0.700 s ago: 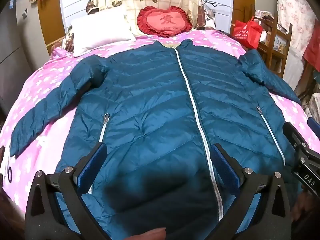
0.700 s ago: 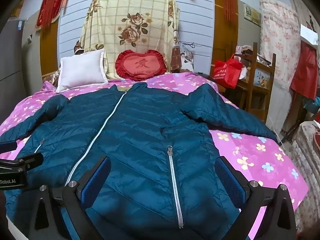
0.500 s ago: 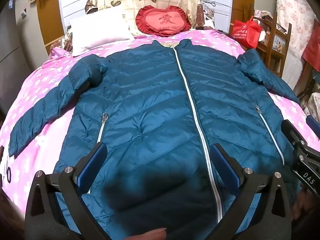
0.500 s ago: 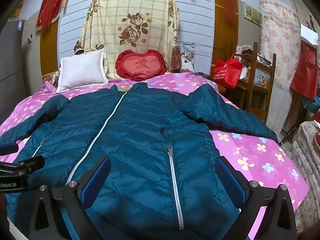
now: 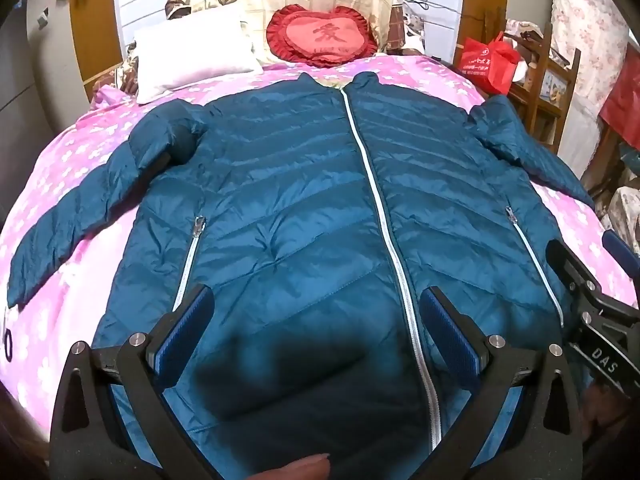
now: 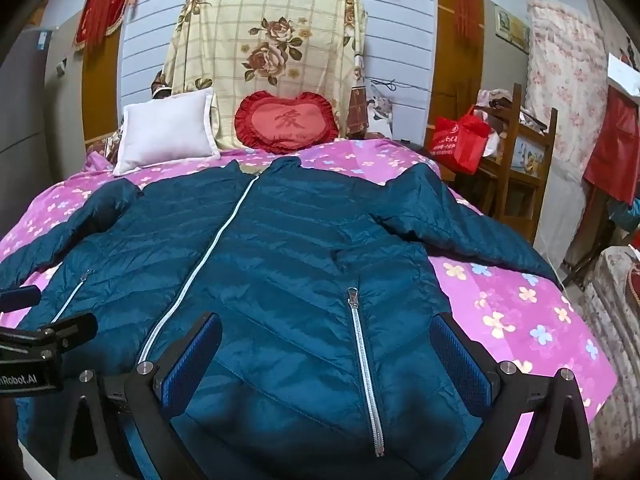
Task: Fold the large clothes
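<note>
A dark teal quilted jacket lies face up on the bed, zipped with a white centre zip, both sleeves spread out to the sides. My left gripper hovers over the jacket's lower hem left of the centre zip, open, nothing between its blue pads. My right gripper hangs open above the hem around the right pocket zip, with nothing held. Each gripper shows at the edge of the other's view: the right gripper and the left gripper.
The pink flowered bedspread covers the bed. A white pillow and a red heart cushion lie at the headboard. A wooden chair with a red bag stands beyond the bed's right edge.
The left wrist view has crept slightly toward the jacket, which sits a little lower in frame. The right gripper is still. Both stay open.
</note>
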